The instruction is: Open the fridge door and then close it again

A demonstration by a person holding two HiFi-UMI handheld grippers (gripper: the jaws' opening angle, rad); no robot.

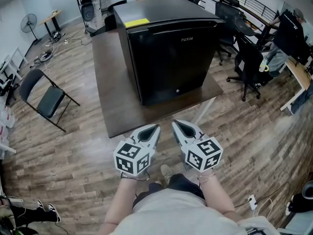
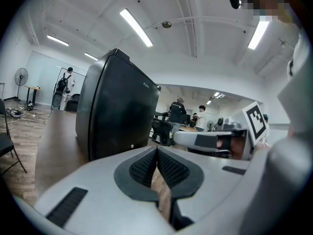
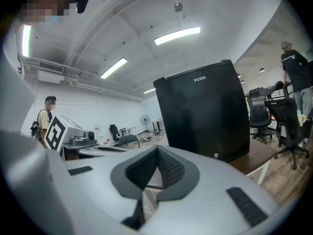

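Left tongs (image 1: 157,127), right tongs (image 1: 174,123) closed; fridge (image 1: 166,58) hides much of table (image 1: 115,102).

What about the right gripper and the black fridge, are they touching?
Apart. In the head view, bare table top lies between the right gripper and the fridge.

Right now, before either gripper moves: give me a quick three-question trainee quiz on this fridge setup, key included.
1. True or false: the fridge door is closed.
2. What does the fridge stand on? A) the floor B) a dark table C) a shelf
3. What do the left gripper and right gripper hold?

Key
1. True.
2. B.
3. Nothing: both are shut and empty, short of the fridge.
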